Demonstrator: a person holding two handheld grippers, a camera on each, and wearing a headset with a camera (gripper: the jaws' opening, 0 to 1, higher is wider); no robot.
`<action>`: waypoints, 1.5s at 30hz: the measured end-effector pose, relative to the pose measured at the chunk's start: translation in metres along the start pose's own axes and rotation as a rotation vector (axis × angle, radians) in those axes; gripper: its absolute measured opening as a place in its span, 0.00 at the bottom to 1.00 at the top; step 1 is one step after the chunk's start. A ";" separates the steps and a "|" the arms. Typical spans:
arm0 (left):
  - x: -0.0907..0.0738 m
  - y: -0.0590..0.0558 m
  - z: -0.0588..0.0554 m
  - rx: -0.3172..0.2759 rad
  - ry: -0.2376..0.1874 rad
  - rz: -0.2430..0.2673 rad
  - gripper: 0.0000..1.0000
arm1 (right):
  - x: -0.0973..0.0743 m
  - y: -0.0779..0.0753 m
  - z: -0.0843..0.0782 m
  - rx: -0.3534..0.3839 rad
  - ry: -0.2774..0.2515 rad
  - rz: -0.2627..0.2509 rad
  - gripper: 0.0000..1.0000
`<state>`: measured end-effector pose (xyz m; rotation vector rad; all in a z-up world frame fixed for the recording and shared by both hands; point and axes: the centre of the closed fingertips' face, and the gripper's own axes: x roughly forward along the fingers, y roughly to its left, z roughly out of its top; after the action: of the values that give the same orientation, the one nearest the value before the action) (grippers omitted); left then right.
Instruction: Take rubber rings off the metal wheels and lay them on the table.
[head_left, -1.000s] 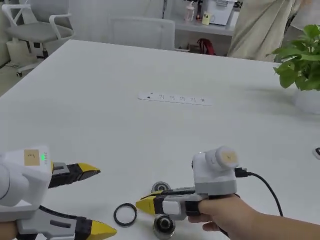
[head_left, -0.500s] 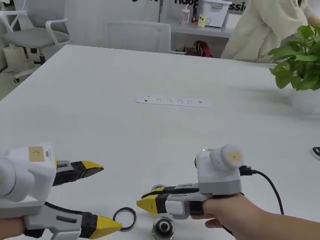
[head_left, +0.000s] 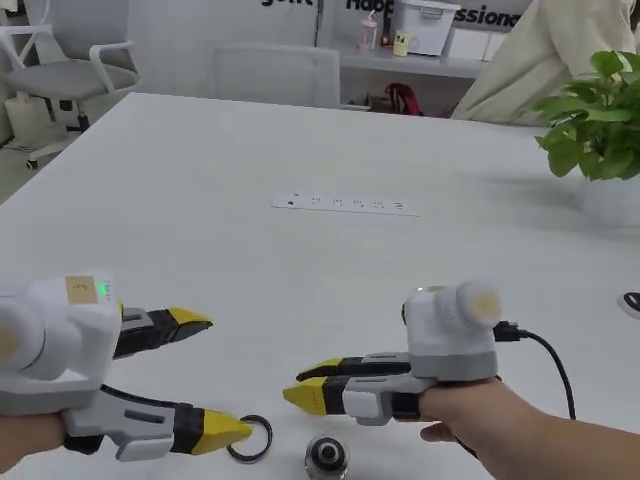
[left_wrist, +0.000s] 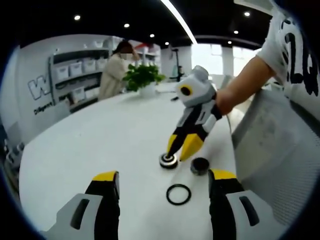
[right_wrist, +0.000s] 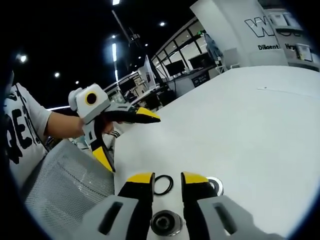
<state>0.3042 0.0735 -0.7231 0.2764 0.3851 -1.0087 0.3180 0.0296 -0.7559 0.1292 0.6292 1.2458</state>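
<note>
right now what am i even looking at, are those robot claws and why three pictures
No robot here: a person holds a two-jaw gripper in each hand. The head view comes from a camera in a headset; the two round views come from cameras riding on the grippers. The left gripper has its jaws wide apart, the right gripper nearly together; neither holds anything. On the white table lie a loose rubber ring, a metal wheel, a second wheel and a power strip.
</note>
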 end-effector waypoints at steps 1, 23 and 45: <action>0.001 0.000 0.001 0.000 -0.002 0.000 0.74 | -0.002 -0.001 0.001 -0.012 -0.001 -0.006 0.19; 0.016 0.006 0.012 -0.001 -0.020 0.004 0.73 | -0.027 -0.025 0.005 -0.068 -0.019 -0.088 0.26; 0.032 0.013 0.015 -0.007 -0.017 -0.007 0.73 | -0.042 -0.045 -0.006 -0.109 0.012 -0.148 0.29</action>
<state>0.3330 0.0495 -0.7226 0.2608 0.3746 -1.0157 0.3457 -0.0252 -0.7639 -0.0152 0.5696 1.1353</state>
